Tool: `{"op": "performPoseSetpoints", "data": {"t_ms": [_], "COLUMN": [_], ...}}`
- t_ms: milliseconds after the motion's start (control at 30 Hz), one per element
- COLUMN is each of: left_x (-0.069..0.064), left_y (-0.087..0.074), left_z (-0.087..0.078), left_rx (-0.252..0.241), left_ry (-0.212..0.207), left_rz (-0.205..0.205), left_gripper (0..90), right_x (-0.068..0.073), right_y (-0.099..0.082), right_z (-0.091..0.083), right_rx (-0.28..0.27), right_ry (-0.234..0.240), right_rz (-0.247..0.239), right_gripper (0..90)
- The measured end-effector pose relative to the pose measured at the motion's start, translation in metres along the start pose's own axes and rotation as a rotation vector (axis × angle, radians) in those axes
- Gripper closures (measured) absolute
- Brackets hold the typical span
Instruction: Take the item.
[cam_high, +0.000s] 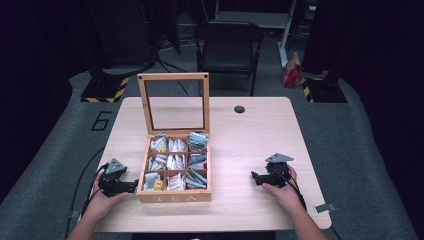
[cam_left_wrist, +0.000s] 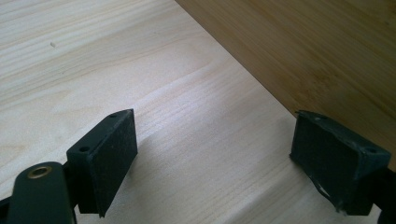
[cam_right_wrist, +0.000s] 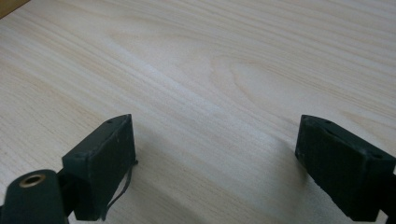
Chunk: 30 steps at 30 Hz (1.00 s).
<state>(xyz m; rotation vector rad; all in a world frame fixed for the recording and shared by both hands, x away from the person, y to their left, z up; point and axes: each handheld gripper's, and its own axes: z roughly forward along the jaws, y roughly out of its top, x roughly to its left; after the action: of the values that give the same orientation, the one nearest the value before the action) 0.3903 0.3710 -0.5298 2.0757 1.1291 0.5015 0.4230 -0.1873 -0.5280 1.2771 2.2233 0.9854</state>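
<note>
Tea box (cam_high: 174, 196) set near table's (cam_high: 260, 135) front edge, left of centre, lid raised upright, compartments filled with sachets (cam_high: 172, 162). Left gripper (cam_high: 131, 186) rested just beside box's left wall, jaws wide, nothing held. Right gripper (cam_high: 255, 178) parked well apart toward right edge, jaws wide, empty. Step judged: start, before reach. Next move: gripper to be lifted over a compartment.
</note>
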Motion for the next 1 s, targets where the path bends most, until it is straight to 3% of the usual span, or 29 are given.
{"op": "performPoseSetpoints", "data": {"t_ms": [700,900,1000], "left_x": [0.0001,0.0001,0.0001], "left_y": [0.0,0.0,0.0], "left_z": [0.0,0.0,0.0], "left_rx": [0.0,0.0,0.0], "left_ry": [0.0,0.0,0.0], "left_rz": [0.001,0.001,0.001], "left_gripper": [14.1,14.1,14.1], "right_x": [0.0005,0.0012,0.0021], "right_y": [-0.0001,-0.0003,0.0009], "right_z": [-0.0001,-0.0005,-0.0016], "right_rx": [0.003,-0.007,-0.003], "right_ry": [-0.009,-0.007,-0.007], "right_rz": [0.003,0.003,0.004], "right_gripper": [11.8,14.8,21.0]}}
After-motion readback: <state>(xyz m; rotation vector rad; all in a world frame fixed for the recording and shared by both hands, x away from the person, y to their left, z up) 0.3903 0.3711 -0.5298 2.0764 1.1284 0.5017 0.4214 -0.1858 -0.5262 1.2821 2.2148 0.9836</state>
